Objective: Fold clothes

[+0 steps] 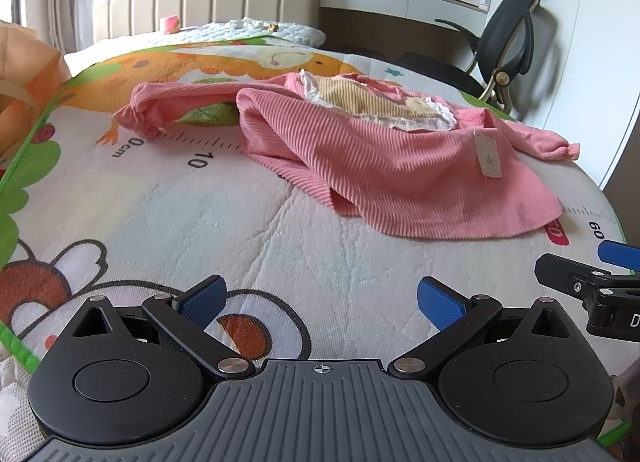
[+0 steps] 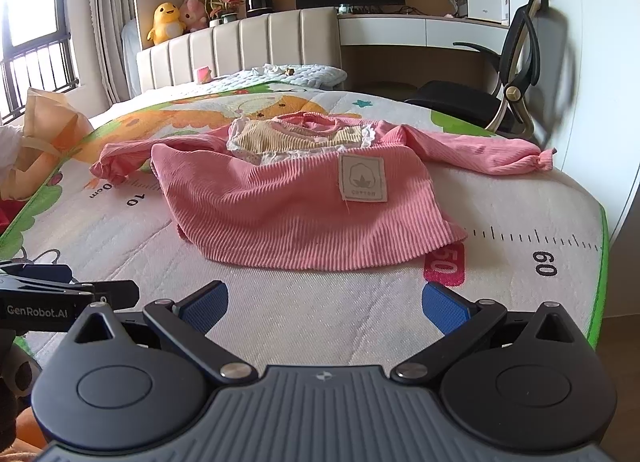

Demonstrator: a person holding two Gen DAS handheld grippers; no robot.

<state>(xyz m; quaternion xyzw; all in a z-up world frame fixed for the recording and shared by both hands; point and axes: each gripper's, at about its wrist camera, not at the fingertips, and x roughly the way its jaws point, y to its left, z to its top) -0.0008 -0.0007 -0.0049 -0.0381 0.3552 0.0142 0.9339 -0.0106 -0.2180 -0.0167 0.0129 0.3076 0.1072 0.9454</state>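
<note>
- Both tools up front, jaws spread wide, nothing between them: left gripper [image 1: 320, 302] and right gripper [image 2: 325, 306] hang side by side over the near edge of the bed, angled down at the play mat [image 2: 280, 322].
- Blue pads [image 1: 440, 304] look textured, rubbery; black link arms w/ metal pivots, ribbed grey body.
- Pink top [image 2: 296, 214] lies further up the mat, well apart from both tools, roughly centred, hem nearest the cameras.
- Task status, judged from the lay: not started. No fold made yet; both sleeves out to the sides, left sleeve [image 1: 168, 106] bunched, right sleeve [image 2: 480, 150] stretched twd the mat edge.
- Left to do: sleeves in, body folded.
- Fabric: ribbed knit, soft, limp; hem lifts a little on the left side. Yellow bib panel [image 2: 280, 138] w/ white lace trim at the collar.
- Square cotton label [image 2: 363, 178] sits on the chest, flat.
- Mat: quilted, printed w/ cartoon animals and a ruler strip.
</note>
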